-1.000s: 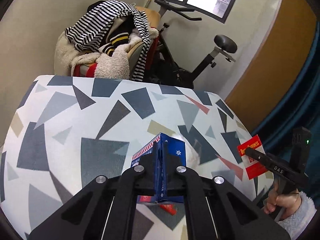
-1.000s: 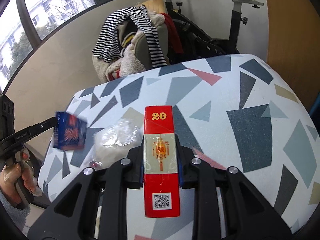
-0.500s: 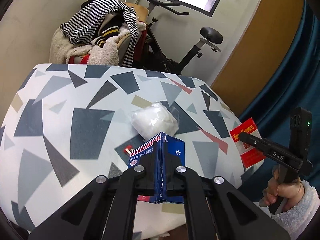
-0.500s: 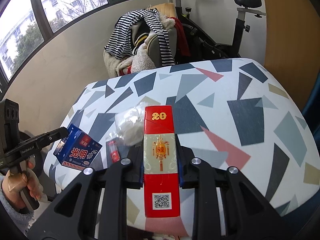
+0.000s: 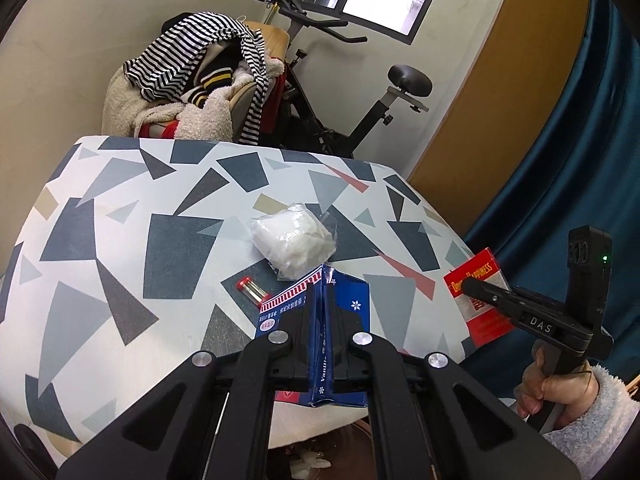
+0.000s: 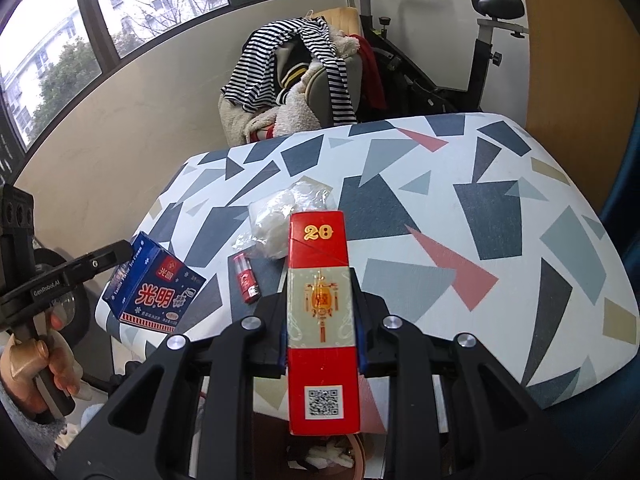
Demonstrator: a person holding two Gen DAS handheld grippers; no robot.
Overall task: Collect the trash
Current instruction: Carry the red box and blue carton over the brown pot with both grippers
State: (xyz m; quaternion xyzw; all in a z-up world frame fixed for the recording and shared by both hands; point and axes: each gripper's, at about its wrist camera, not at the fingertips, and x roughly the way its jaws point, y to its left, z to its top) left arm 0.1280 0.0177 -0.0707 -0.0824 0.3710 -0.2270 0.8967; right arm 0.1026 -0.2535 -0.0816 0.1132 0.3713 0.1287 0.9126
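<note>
My left gripper is shut on a blue ice-cream carton, held over the near edge of the patterned table; the carton also shows in the right wrist view. My right gripper is shut on a red cigarette box, also held at the near table edge; the box also shows in the left wrist view. A crumpled clear plastic bag and a small red lighter lie on the table. Below the table edge there is white crumpled trash.
Behind the table stands a chair piled with striped and fleecy clothes and an exercise bike. A blue curtain and a wooden panel are at the right. Windows run along the back wall.
Both grippers have drawn back toward the near table edge with their boxes. The plastic bag and the red lighter have come into clear view on the table.
</note>
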